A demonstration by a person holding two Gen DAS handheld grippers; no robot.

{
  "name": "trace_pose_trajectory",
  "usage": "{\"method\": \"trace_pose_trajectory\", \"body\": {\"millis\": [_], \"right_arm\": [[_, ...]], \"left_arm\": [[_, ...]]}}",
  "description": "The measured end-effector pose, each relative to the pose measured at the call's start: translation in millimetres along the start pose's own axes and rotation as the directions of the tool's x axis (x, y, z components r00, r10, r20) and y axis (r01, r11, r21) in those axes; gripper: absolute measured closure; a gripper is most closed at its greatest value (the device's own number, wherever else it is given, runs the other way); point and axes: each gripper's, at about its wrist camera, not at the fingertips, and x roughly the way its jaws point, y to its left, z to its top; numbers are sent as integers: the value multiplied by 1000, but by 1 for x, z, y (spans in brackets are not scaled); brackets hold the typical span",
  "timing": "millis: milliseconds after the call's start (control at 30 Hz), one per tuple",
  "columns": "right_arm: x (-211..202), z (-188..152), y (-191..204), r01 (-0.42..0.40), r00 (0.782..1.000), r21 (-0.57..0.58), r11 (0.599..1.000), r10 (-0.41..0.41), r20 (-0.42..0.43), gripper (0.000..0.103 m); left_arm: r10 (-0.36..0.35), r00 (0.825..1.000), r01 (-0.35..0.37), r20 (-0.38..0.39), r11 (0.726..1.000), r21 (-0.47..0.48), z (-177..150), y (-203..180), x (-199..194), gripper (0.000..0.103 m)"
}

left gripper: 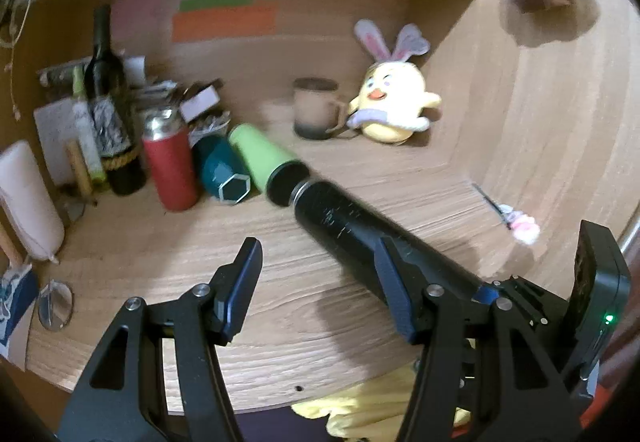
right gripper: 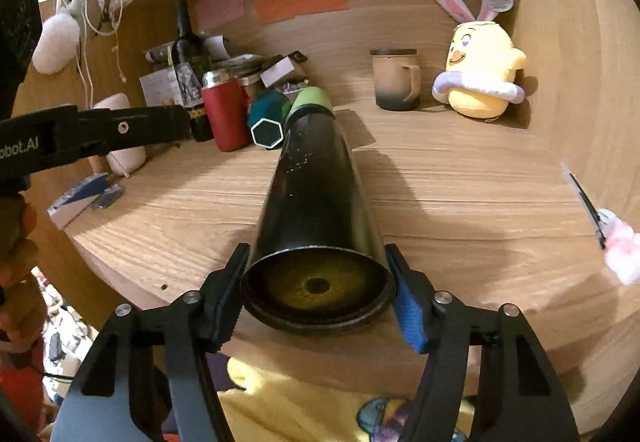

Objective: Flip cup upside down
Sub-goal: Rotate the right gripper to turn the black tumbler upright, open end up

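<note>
Over the wooden desk (right gripper: 460, 201), the right gripper (right gripper: 316, 294) pinches the black flask cup (right gripper: 316, 197) near its base end, holding it roughly level with its neck pointing toward the back clutter. The left gripper (left gripper: 320, 282) hangs spread and empty beside it. To finish well, I judge the wrist should roll on with a firm pinch, lifting enough for the neck to clear the green tumbler (right gripper: 314, 97), teal cup (right gripper: 268, 117) and red bottle (right gripper: 224, 113) just beyond; the mug (right gripper: 394, 79) and chick plush (right gripper: 478, 77) stand well apart
</note>
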Motion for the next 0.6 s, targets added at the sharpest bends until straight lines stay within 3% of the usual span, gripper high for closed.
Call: {"method": "trace_pose_trajectory", "body": {"millis": [400,600], "right_arm": [[-49,46,12,-8,981,-81,997,23,193,42],[-45,76,13,-20,970,-103,994,44,241,42]], "left_arm": [[-186,980,181,76,981,72,32,-29,-38,45],[-196,978,187,77,977,106,63,-28,-31,45]]}}
